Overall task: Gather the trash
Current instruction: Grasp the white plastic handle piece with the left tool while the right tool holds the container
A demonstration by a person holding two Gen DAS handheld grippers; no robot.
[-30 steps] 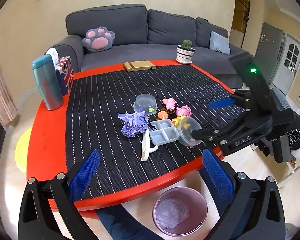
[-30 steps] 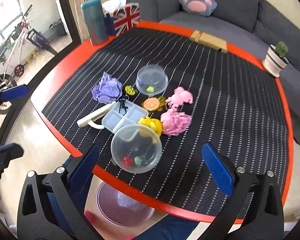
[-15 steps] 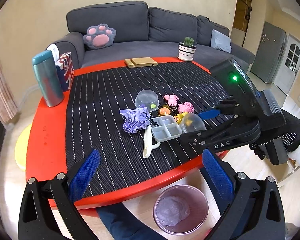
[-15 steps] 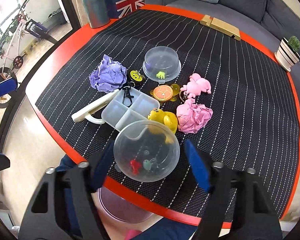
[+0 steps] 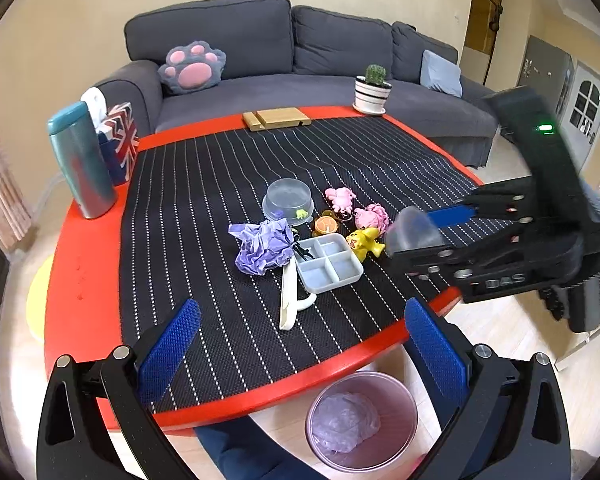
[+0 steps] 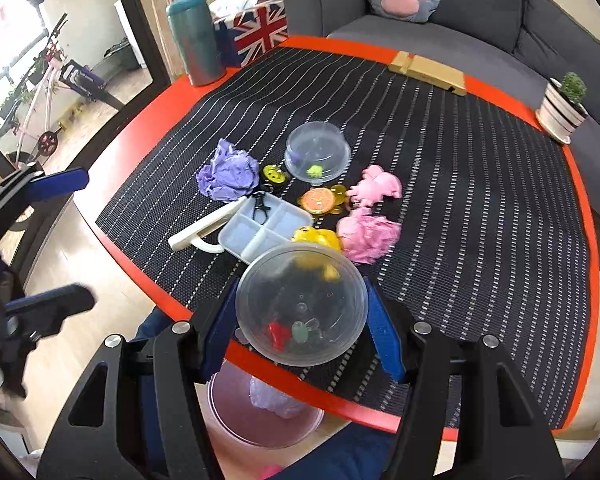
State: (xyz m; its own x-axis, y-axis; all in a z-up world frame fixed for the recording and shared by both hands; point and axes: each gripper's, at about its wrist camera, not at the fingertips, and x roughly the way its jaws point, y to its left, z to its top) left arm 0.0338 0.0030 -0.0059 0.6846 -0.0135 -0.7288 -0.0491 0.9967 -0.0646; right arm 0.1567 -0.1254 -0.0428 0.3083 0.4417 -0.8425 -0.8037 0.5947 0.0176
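Note:
My right gripper [image 6: 300,320] is shut on a clear round plastic container [image 6: 300,280] with small red and green bits inside, held just above the table's near edge. The left wrist view shows that right gripper [image 5: 424,236] at the right with the container [image 5: 414,232] between its blue pads. A crumpled purple paper [image 5: 264,246] and a crumpled pink paper [image 5: 372,216] lie on the striped mat. My left gripper [image 5: 302,312] hangs open over the near table edge, holding nothing. A pink bin [image 5: 404,392] stands on the floor below the edge, with a purplish wad inside.
Around the papers lie a second clear container [image 5: 288,202], a divided tray [image 5: 328,266], a yellow toy [image 5: 364,240], a pink toy [image 5: 340,198] and a white handle-like piece [image 5: 288,300]. A teal tumbler [image 5: 82,160], tissue box [image 5: 120,148], wooden block [image 5: 276,118] and cactus pot [image 5: 372,92] stand at the far rim.
The right gripper closed from wide open onto the clear container and raised it slightly off the mat toward the near edge. The left gripper stayed put and open.

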